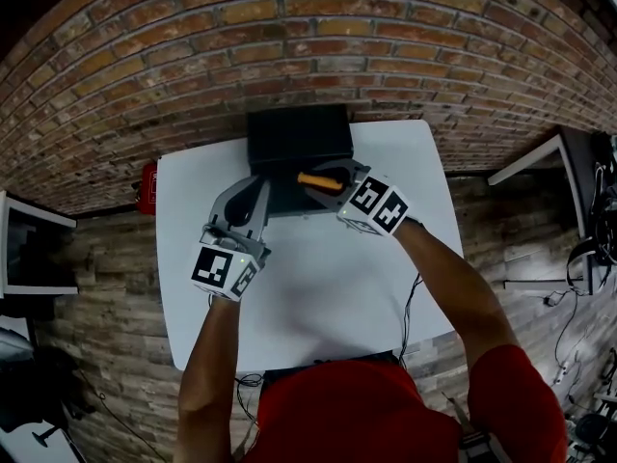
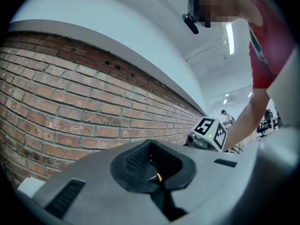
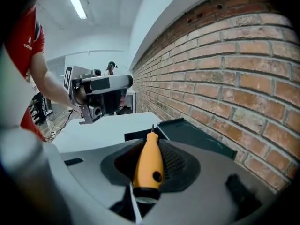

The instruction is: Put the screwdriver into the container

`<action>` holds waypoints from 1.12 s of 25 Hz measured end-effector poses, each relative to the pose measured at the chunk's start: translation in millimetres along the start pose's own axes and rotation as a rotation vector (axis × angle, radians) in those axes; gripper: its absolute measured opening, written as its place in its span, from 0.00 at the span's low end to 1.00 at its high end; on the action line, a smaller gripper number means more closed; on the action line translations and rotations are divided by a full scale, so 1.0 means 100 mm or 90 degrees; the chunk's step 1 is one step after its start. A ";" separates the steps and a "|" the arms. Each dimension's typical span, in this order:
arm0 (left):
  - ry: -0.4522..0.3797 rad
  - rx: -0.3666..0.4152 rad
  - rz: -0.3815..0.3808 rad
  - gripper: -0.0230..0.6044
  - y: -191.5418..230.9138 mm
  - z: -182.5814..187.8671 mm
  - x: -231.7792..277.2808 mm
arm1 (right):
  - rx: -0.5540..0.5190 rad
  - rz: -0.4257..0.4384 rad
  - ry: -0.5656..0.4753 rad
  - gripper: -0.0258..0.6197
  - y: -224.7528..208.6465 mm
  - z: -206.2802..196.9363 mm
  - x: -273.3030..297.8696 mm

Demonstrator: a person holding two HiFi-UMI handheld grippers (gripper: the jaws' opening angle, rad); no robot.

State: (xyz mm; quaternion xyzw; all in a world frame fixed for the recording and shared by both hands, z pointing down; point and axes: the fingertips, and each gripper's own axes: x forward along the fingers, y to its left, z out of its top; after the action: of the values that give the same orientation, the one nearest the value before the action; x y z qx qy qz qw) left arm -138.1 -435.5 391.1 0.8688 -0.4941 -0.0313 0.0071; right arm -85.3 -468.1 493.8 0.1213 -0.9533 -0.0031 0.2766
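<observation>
Screwdriver [image 3: 148,165]: your right gripper [image 1: 337,183] clamps its orange handle, holding it over the container's near part.
Container [image 1: 297,138]: black, at the white table's [image 1: 328,287] far edge.
Left gripper [image 1: 253,199]: your jaws look closed and seemingly empty, just beside the container.

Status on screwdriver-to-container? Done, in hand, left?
Done: pickup. The orange screwdriver is off the white table.
In hand: the right gripper clamps its handle, holding it at the black container by the brick wall. The left gripper is empty alongside.
Left: lower the screwdriver into the container and release.
</observation>
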 end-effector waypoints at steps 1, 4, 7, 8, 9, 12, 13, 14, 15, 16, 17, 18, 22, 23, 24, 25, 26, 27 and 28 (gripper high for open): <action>0.000 -0.003 0.001 0.06 0.02 -0.02 0.02 | 0.001 0.001 0.006 0.22 -0.01 -0.02 0.04; 0.003 -0.011 0.005 0.06 0.07 -0.08 0.08 | 0.007 0.008 0.031 0.22 -0.04 -0.12 0.15; 0.009 -0.013 0.006 0.06 0.11 -0.14 0.13 | 0.003 0.014 0.061 0.22 -0.05 -0.20 0.24; 0.012 -0.013 0.007 0.06 0.12 -0.16 0.15 | -0.001 0.015 0.071 0.22 -0.06 -0.23 0.27; 0.014 -0.013 0.008 0.06 0.13 -0.18 0.17 | -0.005 0.017 0.080 0.22 -0.08 -0.25 0.30; 0.019 -0.018 0.015 0.06 0.17 -0.24 0.23 | -0.015 0.023 0.106 0.22 -0.11 -0.31 0.40; 0.020 -0.020 0.016 0.06 0.18 -0.26 0.25 | -0.016 0.026 0.115 0.22 -0.12 -0.33 0.43; 0.022 -0.022 0.018 0.06 0.20 -0.28 0.26 | -0.016 0.028 0.124 0.22 -0.12 -0.35 0.46; 0.023 -0.023 0.019 0.06 0.21 -0.29 0.27 | -0.015 0.031 0.131 0.22 -0.13 -0.38 0.48; 0.025 -0.025 0.020 0.06 0.23 -0.31 0.27 | -0.015 0.033 0.139 0.22 -0.14 -0.40 0.51; 0.026 -0.027 0.021 0.06 0.25 -0.32 0.27 | -0.016 0.035 0.146 0.22 -0.15 -0.43 0.54; 0.027 -0.030 0.022 0.06 0.27 -0.34 0.27 | -0.018 0.036 0.154 0.22 -0.15 -0.45 0.56; 0.032 -0.037 0.025 0.06 0.32 -0.39 0.27 | -0.012 0.048 0.189 0.22 -0.14 -0.55 0.64; 0.032 -0.039 0.025 0.06 0.32 -0.40 0.28 | -0.006 0.054 0.198 0.22 -0.13 -0.57 0.66; 0.033 -0.040 0.026 0.06 0.33 -0.42 0.28 | -0.002 0.058 0.208 0.22 -0.12 -0.60 0.67; 0.034 -0.041 0.026 0.06 0.34 -0.43 0.29 | 0.000 0.062 0.218 0.22 -0.12 -0.63 0.68; 0.035 -0.042 0.026 0.06 0.35 -0.44 0.29 | 0.002 0.064 0.227 0.22 -0.12 -0.65 0.69; 0.036 -0.043 0.025 0.06 0.35 -0.45 0.29 | 0.002 0.065 0.237 0.22 -0.11 -0.67 0.71; 0.036 -0.045 0.026 0.06 0.36 -0.46 0.28 | 0.002 0.065 0.246 0.22 -0.11 -0.69 0.72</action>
State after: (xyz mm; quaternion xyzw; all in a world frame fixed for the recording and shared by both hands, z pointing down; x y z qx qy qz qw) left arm -152.1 -479.4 437.5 0.8585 -0.5096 -0.0239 0.0524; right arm -105.4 -491.4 589.5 0.0713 -0.8875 0.0359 0.4539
